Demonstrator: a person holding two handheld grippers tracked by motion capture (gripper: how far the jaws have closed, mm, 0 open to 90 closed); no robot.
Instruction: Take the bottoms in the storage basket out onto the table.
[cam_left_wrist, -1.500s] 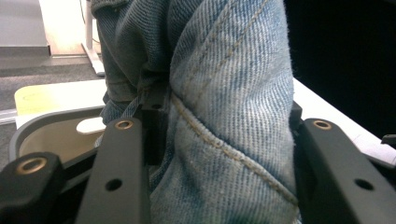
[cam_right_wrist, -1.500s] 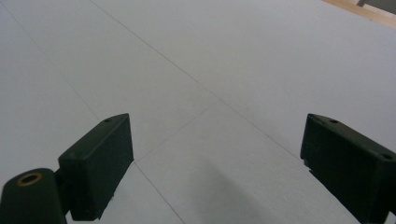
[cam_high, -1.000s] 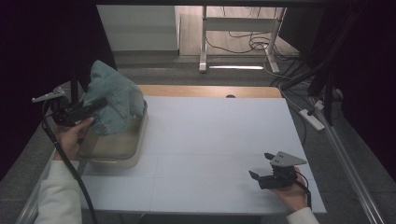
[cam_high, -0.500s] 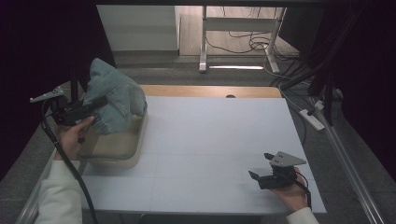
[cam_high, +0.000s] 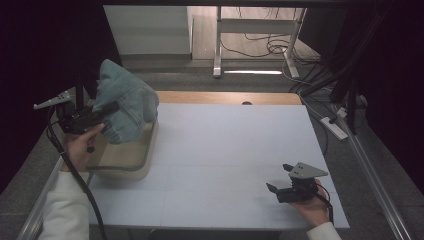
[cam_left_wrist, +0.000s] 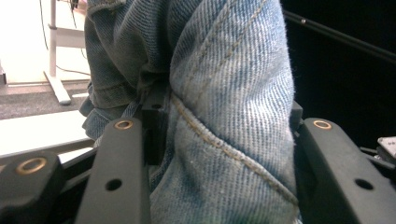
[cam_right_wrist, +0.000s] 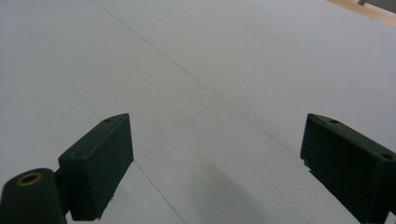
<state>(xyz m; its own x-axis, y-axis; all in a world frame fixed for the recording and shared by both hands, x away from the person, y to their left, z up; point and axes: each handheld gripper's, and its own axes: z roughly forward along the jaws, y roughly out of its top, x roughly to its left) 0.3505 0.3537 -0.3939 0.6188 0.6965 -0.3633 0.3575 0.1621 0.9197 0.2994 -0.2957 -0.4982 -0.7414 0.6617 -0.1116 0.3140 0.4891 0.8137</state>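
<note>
White sheeting covers the worktop (cam_high: 235, 150), with a strip of bare wood along its far edge and dark curtains at both sides; beyond it a grey floor carries a table frame (cam_high: 218, 45) and loose cables. At the near left of the worktop stands a pale, shallow plastic tub (cam_high: 131, 167). Above that tub the left gripper (cam_high: 107, 109) holds a bundle of faded blue denim (cam_high: 125, 105), a pair of jeans or the like, lifted so that most of the cloth hangs in the air with its lower edge at the tub's rim. In the left gripper view the denim (cam_left_wrist: 224, 102) fills the gap between the two black fingers (cam_left_wrist: 121, 168), a stitched seam running across the fold, and the cloth presses against both inner faces, so the fingers are clamped partway closed on a thick wad of fabric. The person's left hand (cam_high: 82, 145), in a white sleeve, grips that tool from below, its cable trailing down toward the near edge. Well apart, at the near right corner, the right gripper (cam_high: 280, 177) rests low over the bare worktop in the person's right hand (cam_high: 312, 207). In the right gripper view its fingers (cam_right_wrist: 98, 163) stand wide apart with nothing between them but the white sheet (cam_right_wrist: 210, 93).
</note>
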